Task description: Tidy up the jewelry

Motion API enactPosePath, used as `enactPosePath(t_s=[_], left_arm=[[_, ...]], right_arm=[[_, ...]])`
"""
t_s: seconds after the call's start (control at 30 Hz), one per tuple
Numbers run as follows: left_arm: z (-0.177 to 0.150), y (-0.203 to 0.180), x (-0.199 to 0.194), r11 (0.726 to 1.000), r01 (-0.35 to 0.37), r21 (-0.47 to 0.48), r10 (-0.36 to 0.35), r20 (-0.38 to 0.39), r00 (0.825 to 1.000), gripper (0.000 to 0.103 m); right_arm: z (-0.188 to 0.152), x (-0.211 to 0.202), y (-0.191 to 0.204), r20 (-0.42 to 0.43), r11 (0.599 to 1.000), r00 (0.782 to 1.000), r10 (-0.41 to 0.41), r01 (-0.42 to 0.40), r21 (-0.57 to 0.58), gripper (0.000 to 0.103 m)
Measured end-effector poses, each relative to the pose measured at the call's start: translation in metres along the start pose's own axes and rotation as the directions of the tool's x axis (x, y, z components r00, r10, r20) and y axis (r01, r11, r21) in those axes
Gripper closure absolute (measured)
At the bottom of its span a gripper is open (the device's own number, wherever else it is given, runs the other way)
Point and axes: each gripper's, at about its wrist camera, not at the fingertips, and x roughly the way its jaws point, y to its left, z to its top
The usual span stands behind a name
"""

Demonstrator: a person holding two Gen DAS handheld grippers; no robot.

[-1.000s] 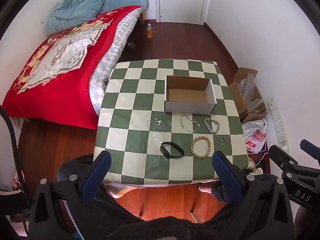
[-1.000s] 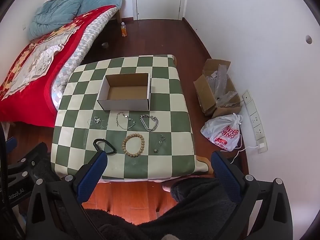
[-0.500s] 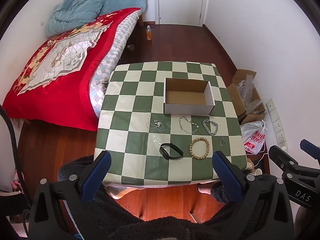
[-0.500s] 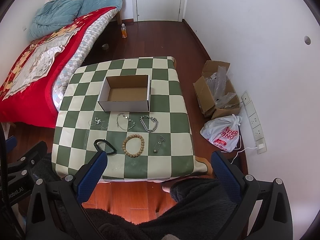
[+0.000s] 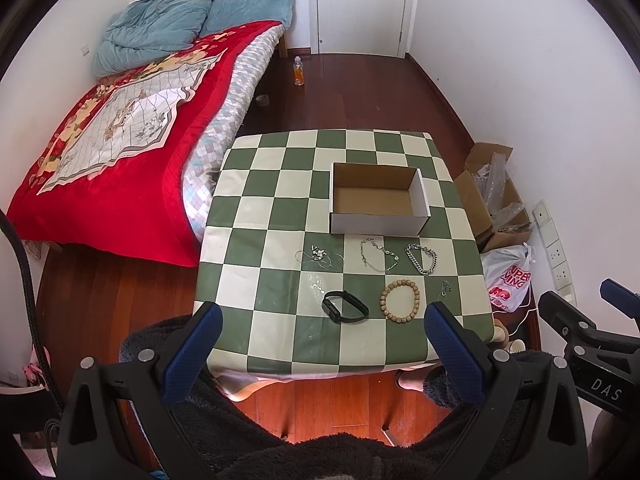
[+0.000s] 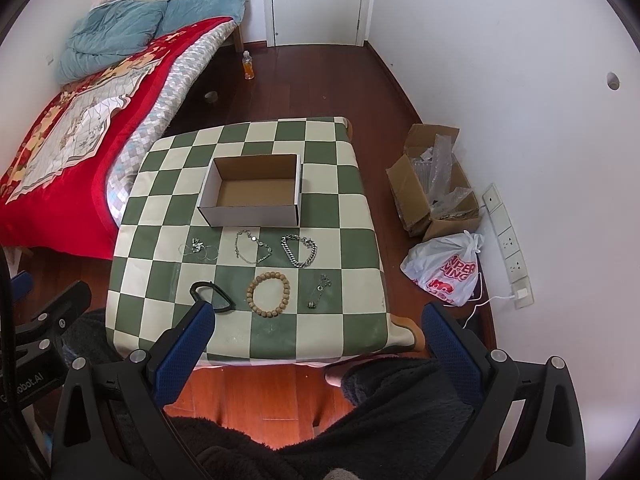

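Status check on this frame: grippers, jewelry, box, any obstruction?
Left gripper and right gripper open, empty, above the table edge. Six jewelry pieces on checkered table; white box empty. Nothing in the way.

I see a green-and-white checked table [image 5: 256,216] with an open box [image 5: 378,224], shiny chains [image 5: 379,255], a bead bracelet [image 5: 400,301] and a black band [image 5: 345,307].
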Motion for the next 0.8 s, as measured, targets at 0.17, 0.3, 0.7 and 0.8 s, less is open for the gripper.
enactPosePath(t_s=[0.17, 0.3, 0.7, 0.8], left_arm=[[0.001, 0.001, -0.001, 1.0, 0.0, 0.0, 0.0, 0.001, 1.0, 0.0], [0.002, 0.001, -0.002, 1.0, 0.002, -0.001, -0.002, -0.002, 1.0, 0.0], [0.001, 0.0, -0.009, 1.0, 0.006, 0.001, -0.006, 0.012, 1.0, 0.0], [0.0, 0.0, -0.01, 1.0, 0.007, 0.0, -0.007, 0.017, 1.0, 0.0]], right_arm=[[0.0, -0.001, 0.0, 0.001, 1.0, 1.0, 0.0, 0.0, 0.0, 0.0], [0.0, -0.001, 0.0, 0.001, 1.0, 1.0, 0.0, 0.0, 0.0, 0.0], [-0.004, -0.009, -0.002, 0.014, 1.0, 1.0, -0.002, 0.002, -0.003, 0.0], [-0.004, -0.01, -0.003, 0.017, 1.0, 1.0, -0.002, 0.002, -0.004, 0.0]])
